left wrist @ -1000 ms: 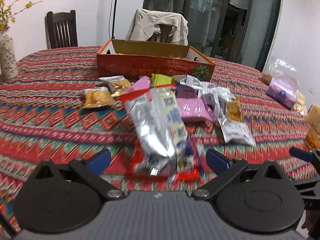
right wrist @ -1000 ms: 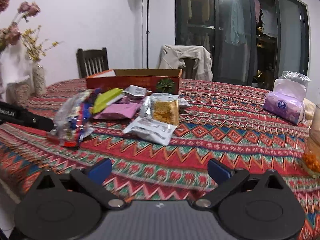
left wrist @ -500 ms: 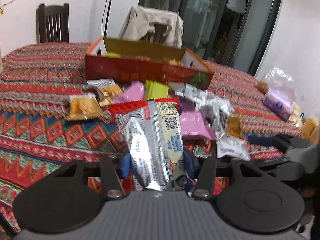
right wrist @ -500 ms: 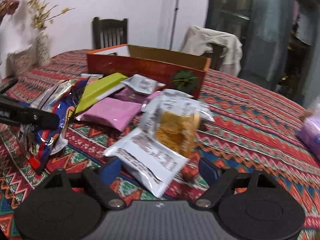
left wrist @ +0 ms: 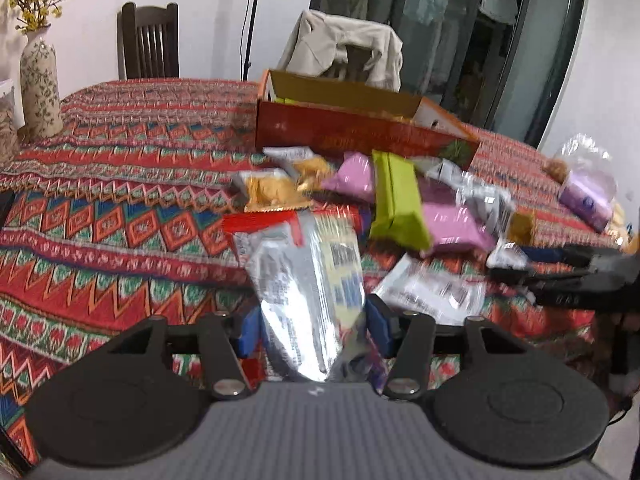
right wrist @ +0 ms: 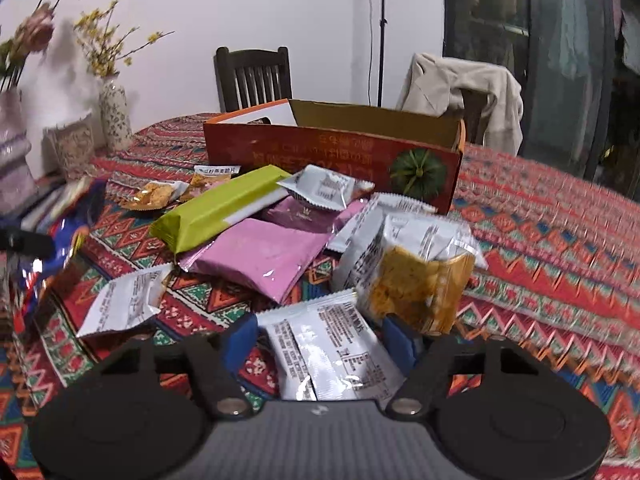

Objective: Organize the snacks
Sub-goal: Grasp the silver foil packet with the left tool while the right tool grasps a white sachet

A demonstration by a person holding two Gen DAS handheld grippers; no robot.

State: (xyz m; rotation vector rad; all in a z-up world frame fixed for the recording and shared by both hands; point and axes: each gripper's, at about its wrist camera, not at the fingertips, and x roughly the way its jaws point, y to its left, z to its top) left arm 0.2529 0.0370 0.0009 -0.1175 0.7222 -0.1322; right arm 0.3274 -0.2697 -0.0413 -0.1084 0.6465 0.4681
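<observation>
Glossy foil packet (left wrist: pixel 308 280), woven tablecloth (left wrist: pixel 120 216), matt cardboard box (right wrist: pixel 332 152)

Left gripper (left wrist: pixel 311 330) and right gripper (right wrist: pixel 320 340): black linkage arms, silver pivot screws, blue finger pads (left wrist: pixel 378 328), ribbed grey housing, round black discs.

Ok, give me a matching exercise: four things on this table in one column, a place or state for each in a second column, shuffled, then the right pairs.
Things:
1. silver foil packet
2. white snack packet
3. green snack bar
4. red cardboard box

Place or state:
A. stands open behind the snack pile
B. between the fingers of the right gripper
C. gripped by the left gripper
D. lies across the pink packet

Pairs: 1-C, 2-B, 3-D, 4-A
</observation>
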